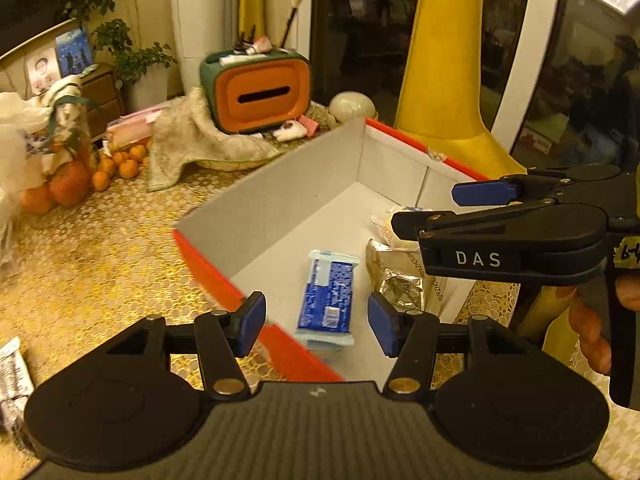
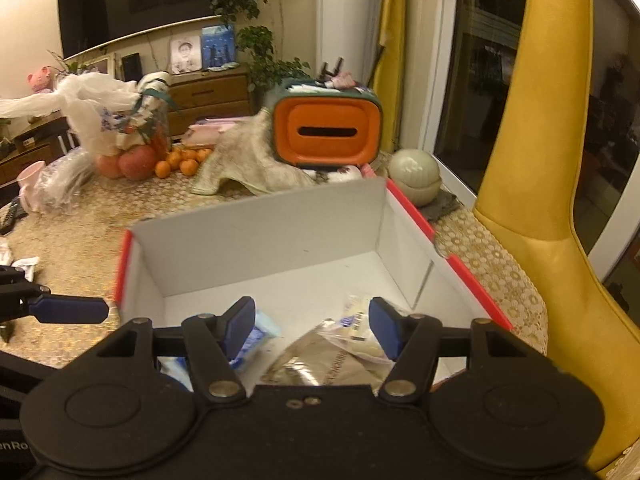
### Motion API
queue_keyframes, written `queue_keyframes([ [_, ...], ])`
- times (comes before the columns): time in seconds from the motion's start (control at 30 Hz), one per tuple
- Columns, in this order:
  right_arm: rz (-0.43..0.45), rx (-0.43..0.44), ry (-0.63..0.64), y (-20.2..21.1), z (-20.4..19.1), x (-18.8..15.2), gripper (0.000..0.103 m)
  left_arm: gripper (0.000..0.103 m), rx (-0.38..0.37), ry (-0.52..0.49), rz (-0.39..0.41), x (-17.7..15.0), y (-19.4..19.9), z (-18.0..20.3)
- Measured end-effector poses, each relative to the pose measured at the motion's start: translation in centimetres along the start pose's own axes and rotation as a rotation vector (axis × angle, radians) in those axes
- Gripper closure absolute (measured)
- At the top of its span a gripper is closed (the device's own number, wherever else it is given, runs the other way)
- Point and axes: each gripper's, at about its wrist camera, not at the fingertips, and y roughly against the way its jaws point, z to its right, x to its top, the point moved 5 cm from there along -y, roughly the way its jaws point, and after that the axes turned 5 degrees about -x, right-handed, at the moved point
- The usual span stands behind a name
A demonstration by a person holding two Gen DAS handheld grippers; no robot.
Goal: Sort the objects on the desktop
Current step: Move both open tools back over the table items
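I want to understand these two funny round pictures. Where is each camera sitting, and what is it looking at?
Left wrist: sits on the left hand-held gripper, open, looking down over the box edge at a blue packet; the right hand-held gripper and the person's fingers show at the right.
Right wrist: sits on the right hand-held gripper, open, looking into the box at snack bags; a left pad pokes in.
Shared: the box, the orange tissue holder, the yellow chair.
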Motion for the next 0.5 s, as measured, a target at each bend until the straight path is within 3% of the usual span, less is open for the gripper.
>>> queue_keyframes([
  [0.5,0.044,0.088,0.101,5.1,-8.3,0.5,0.039,0.048,0.098,0.085,0.104,-4.0,9.2,-6.0],
])
